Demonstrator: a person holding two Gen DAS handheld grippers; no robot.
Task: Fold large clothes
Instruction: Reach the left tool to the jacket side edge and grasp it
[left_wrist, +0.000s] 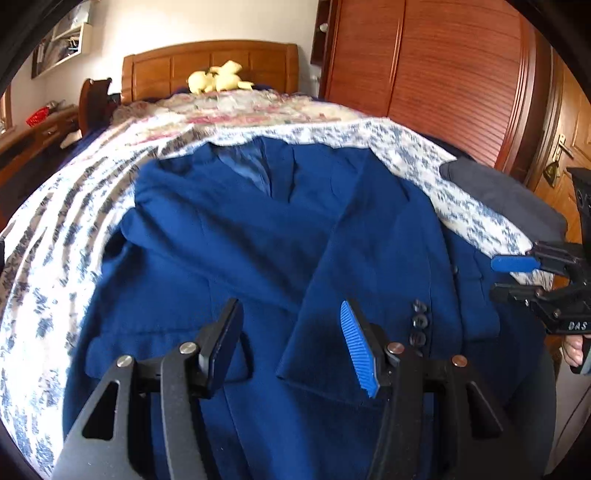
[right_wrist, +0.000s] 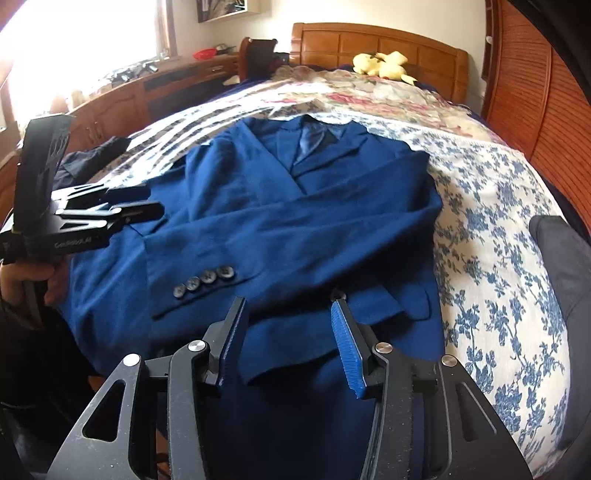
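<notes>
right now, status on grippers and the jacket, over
Left gripper open, empty; right gripper open, empty. Blue jacket flat on bedspread, sleeve folded across front. Dark garment beside it, clear.

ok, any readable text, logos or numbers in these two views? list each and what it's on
"DAS": white letters on the black body of the right hand-held gripper, cut off at the frame edge in the left wrist view, so it may be part of a longer word.
Small pale lettering on the side of the left hand-held gripper in the right wrist view: too blurred to read for certain.
Blue jacket and floral bedspread: no text visible.
</notes>
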